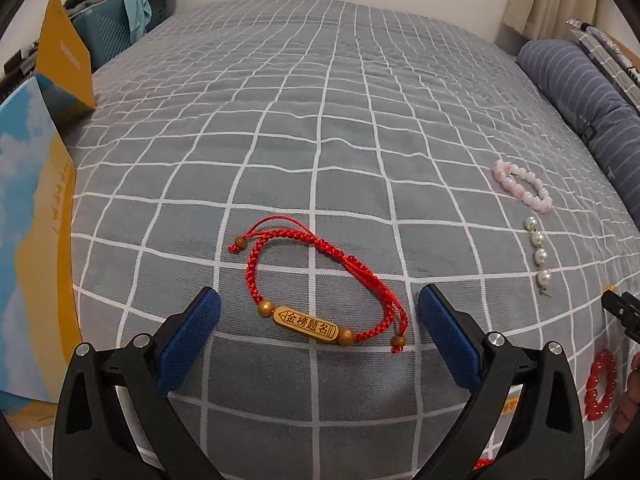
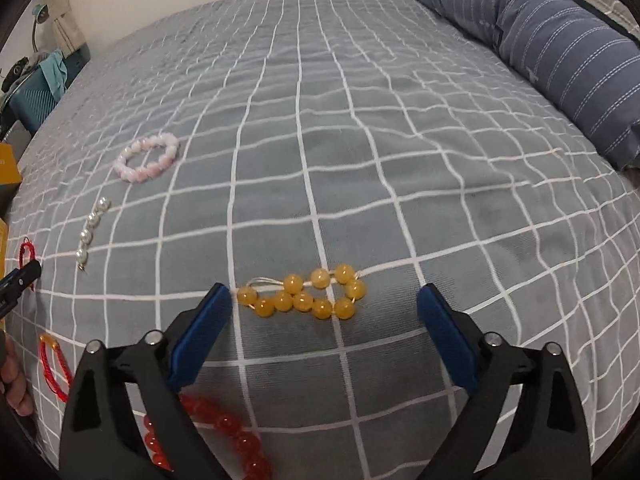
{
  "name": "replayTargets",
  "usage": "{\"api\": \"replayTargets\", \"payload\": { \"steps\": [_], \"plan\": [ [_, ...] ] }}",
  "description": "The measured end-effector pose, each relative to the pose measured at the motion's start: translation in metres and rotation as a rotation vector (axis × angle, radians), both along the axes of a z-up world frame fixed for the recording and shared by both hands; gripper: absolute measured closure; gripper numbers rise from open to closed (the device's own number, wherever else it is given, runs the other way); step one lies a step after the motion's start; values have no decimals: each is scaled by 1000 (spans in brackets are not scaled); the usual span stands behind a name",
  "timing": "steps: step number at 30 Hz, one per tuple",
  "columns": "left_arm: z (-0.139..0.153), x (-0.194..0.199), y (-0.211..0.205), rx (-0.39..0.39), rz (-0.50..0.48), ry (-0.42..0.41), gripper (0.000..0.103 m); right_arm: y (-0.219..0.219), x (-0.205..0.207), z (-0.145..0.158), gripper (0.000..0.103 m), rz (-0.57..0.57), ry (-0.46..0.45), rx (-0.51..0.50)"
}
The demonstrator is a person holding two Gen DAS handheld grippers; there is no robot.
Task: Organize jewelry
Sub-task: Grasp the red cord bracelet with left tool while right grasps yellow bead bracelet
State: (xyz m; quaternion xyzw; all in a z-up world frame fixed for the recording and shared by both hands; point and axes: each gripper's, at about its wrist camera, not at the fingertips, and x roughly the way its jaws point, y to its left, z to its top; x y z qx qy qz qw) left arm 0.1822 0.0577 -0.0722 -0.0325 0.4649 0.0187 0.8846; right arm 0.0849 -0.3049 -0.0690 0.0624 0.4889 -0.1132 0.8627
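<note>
A big bed point(image 1: 320, 120) fills the view. It has a gray cover with white lines that make squares. A long blue pillow point(image 1: 592, 96) with thin white stripes lies along the right side of the bed. On the left edge lies a flat box point(image 1: 32, 240) with blue sky, white clouds and yellow on it. A yellow card point(image 1: 64, 52) stands up behind the box. Farther back on the left is a blue basket point(image 1: 108, 36) with clothes on top. A cream curtain point(image 1: 532, 4) hangs at the back right.
</note>
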Motion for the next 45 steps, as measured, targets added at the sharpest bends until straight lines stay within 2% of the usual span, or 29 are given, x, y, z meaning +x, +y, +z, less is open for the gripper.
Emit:
{"api": "replayTargets", "payload": {
  "steps": [1, 3, 6, 10, 11, 12, 14, 16, 17, 20, 32, 45],
  "plan": [
    [0, 0, -1, 3, 0, 2, 7, 0, -1, -1, 16, 3, -2, -2],
    [0, 0, -1, 4, 0, 6, 9, 2, -1, -1, 25, 11, -6, -7],
    [2, -2, -1, 14, -1, 4, 23, 5, -1, 0, 40, 35, -6, -15],
    [5, -4, 0, 22, -4, 4, 47, 9, -3, 1, 57, 56, -6, -31],
    [6, -4, 1, 19, -1, 6, 53, 10, -4, 1, 63, 61, -7, -34],
    [7, -4, 2, 12, 0, 7, 55, 11, -3, 1, 72, 64, -6, -37],
    [8, -5, 4, 0, 1, 10, 68, 12, -4, 1, 84, 76, -2, -32],
    [9, -5, 6, -19, -3, 14, 78, 13, -2, 2, 84, 83, -2, -39],
    [9, -5, 6, -29, -7, 14, 88, 15, -2, 2, 91, 88, -2, -50],
    [11, -6, 6, -49, -16, 13, 91, 17, -2, 2, 94, 94, -4, -73],
    [22, -11, -1, -30, -42, 8, 92, 17, -11, 21, 94, 75, -41, -56],
    [51, -19, -1, -8, -55, -18, 92, 33, -14, 50, 94, 94, -87, -58]
  ]
}}
